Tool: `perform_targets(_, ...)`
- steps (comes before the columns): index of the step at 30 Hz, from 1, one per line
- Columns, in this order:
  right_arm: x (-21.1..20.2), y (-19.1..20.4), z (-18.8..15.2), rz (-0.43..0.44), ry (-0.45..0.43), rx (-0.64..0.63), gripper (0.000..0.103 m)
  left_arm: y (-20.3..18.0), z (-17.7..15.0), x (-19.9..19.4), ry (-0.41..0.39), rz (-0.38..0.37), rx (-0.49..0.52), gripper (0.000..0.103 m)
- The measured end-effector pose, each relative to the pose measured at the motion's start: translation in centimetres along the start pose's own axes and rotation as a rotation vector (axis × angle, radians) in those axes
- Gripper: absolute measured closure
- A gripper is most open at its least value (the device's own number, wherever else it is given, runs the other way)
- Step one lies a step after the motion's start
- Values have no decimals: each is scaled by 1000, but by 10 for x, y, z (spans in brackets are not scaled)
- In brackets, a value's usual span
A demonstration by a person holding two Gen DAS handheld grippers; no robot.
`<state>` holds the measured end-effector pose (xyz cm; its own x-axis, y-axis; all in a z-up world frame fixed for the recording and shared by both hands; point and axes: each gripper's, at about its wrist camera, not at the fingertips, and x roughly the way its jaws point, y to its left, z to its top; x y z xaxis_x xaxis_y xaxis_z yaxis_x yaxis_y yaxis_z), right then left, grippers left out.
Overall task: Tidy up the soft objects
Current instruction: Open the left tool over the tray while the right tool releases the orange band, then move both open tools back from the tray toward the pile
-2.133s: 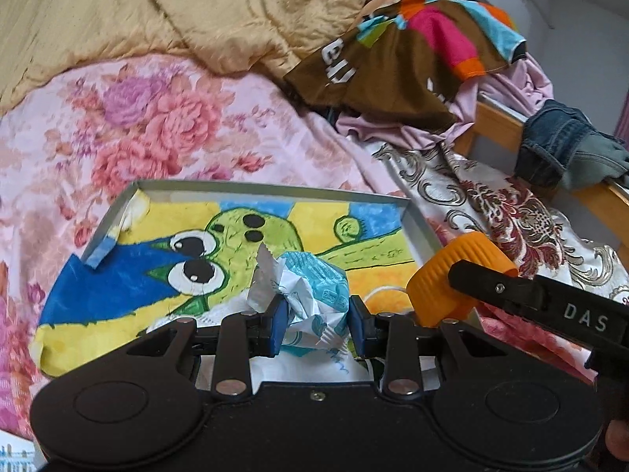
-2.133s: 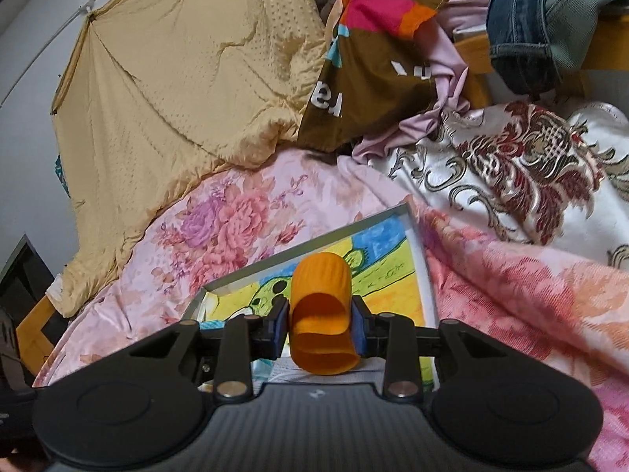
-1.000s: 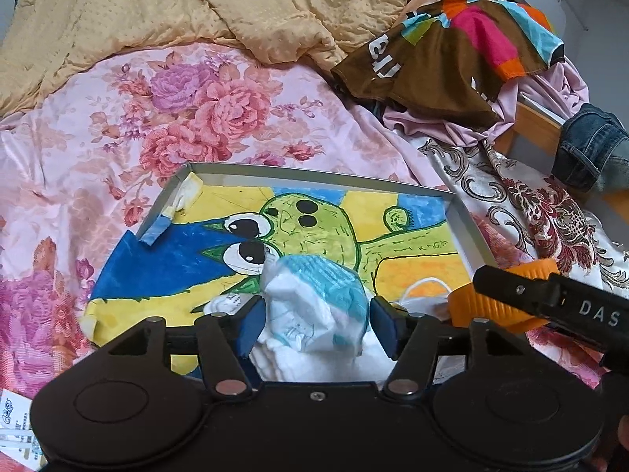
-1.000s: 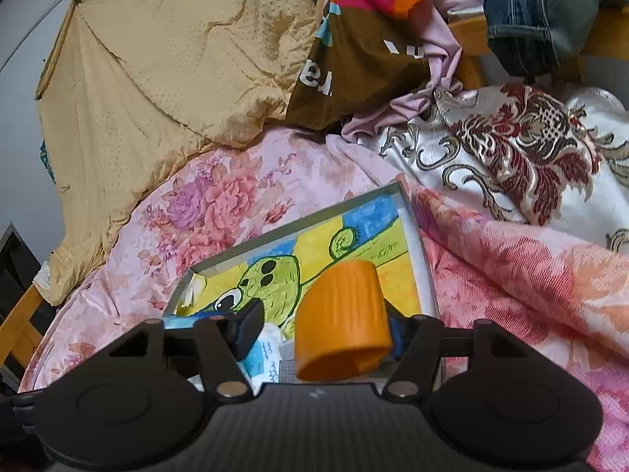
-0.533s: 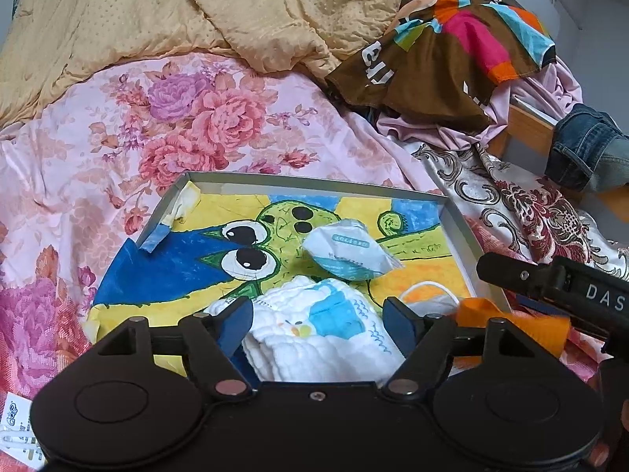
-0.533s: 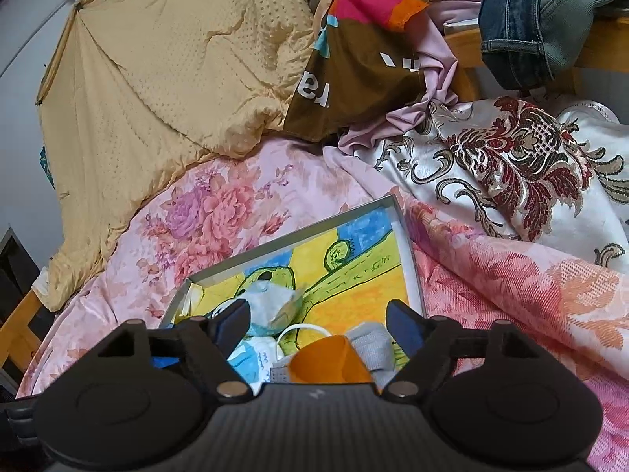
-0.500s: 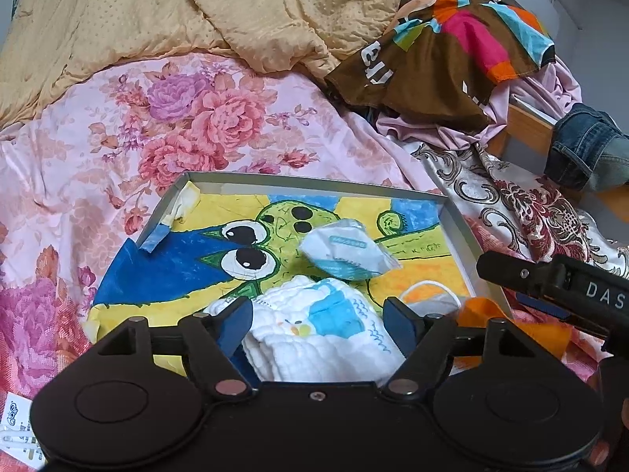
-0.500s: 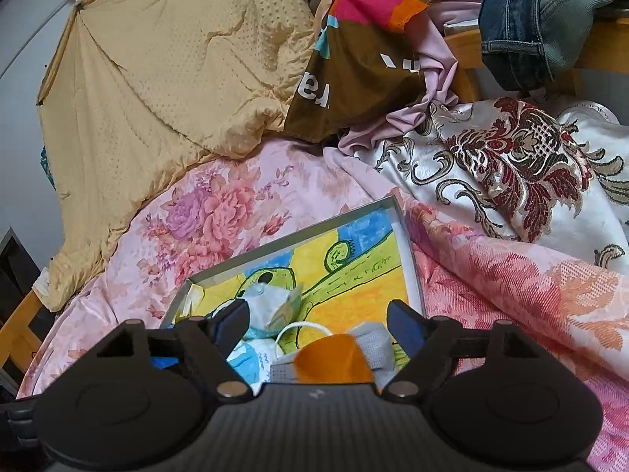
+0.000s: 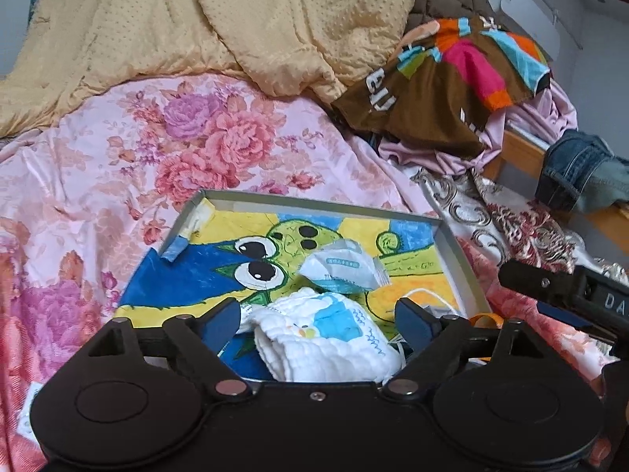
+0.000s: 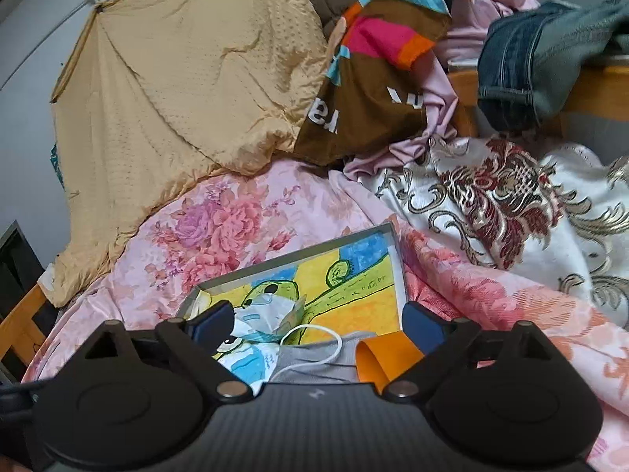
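Observation:
A shallow grey tray (image 9: 326, 201) (image 10: 291, 255) lined with a yellow, blue and green cartoon drawing lies on the floral bedspread. In it lie a crumpled white and blue packet (image 9: 342, 265) (image 10: 267, 316), a folded white cloth with blue print (image 9: 326, 338) (image 10: 251, 360), a grey face mask with a white loop (image 10: 314, 360) and an orange cup (image 10: 383, 356) (image 9: 485, 319). My left gripper (image 9: 318, 320) hangs over the folded cloth, jaws opening, pads clear of it. My right gripper (image 10: 314, 324) hangs over the mask and cup, jaws opening, nothing pressed between them.
A tan blanket (image 9: 236, 27) is heaped behind the tray. A brown multicoloured garment (image 9: 444, 90), pink cloth, a white and maroon brocade cloth (image 10: 511, 204) and jeans (image 10: 542, 59) on a wooden bed rail lie to the right. The pink floral bedspread (image 9: 98, 196) spreads left.
Both grippers opened wide and rose back from the tray. The crumpled packet left the left jaws and now lies on the drawing; the orange cup left the right jaws and lies in the tray.

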<state>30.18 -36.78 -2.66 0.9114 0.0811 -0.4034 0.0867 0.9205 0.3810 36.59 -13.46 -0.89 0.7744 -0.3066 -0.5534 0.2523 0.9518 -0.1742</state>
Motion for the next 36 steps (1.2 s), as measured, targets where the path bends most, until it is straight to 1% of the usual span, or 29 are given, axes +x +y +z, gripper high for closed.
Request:
perform_targets(3,-18,7,-2,3,-17,-24,3,1,1,-17,-25,2,-13,7)
perform_targets(8,-50,21,-6,0,-49,-59,1,2,-1,-51,-67,-11,-18,4)
perform_targets(11,-70,31,-13,-11,-63,-95,0,2,-6,-72,-93,-15,-9,1)
perform_targets(14,-89,40,-23,-18,-72,-127,0,3,-12,-92,-109,-16,4,1)
perform_targets(18,-111,54,-34,-27,-90,-174,0,7,-23,-116,-110,-22,12,1)
perform_targets(22,-133,62,-51,-20,-103,-180,0,13,-37,-138,-110,-24,17,1)
perform_targets(28,-157,73,-78,-32,-77,-231,0,24,-61,-163,-99,-19,4,1)
perform_targets(36,-184,83,-113,-23,-35,-244,0,36,-90,-183,-69,-16,26,1)
